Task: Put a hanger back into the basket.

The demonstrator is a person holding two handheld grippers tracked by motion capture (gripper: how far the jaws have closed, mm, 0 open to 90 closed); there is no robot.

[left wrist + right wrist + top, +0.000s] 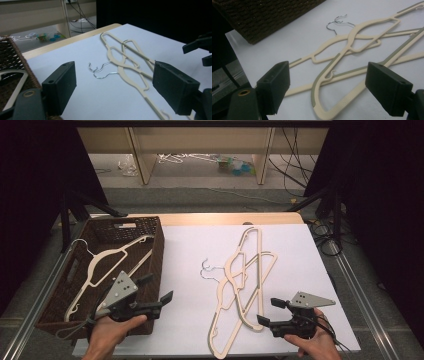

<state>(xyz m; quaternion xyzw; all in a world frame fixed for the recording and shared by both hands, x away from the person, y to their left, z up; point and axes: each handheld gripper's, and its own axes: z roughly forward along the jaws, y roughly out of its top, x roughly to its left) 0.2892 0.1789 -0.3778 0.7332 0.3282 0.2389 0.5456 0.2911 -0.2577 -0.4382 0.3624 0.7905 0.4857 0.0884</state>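
From the high view, the work looks like moving cream hangers off the white surface (190,270) into the brown wicker basket (155,255) at nine o'clock: one hanger in the basket (107,257) already lies there, while the pile of hangers (245,280) sits crossed over itself near the middle of the surface, hooks pointing toward nine o'clock. The left tongs (157,292) hover at the basket's near right corner, at about seven o'clock, spread wide with nothing between them; the right tongs (270,312) wait at five o'clock, also spread and empty, just beside the pile's lower ends. In the left gripper view, the left tongs (113,85) stand wide apart, aimed across bare surface at the wire hooks (100,70) and the tangled hangers at one o'clock. In the right gripper view, the right tongs (327,92) are spread and frame the lower bar of the nearest hanger (329,82) without pressing on it. I judge the step to be the reach for the next hanger; it calls for closing on one bar only and lifting it clear of the overlapping others.
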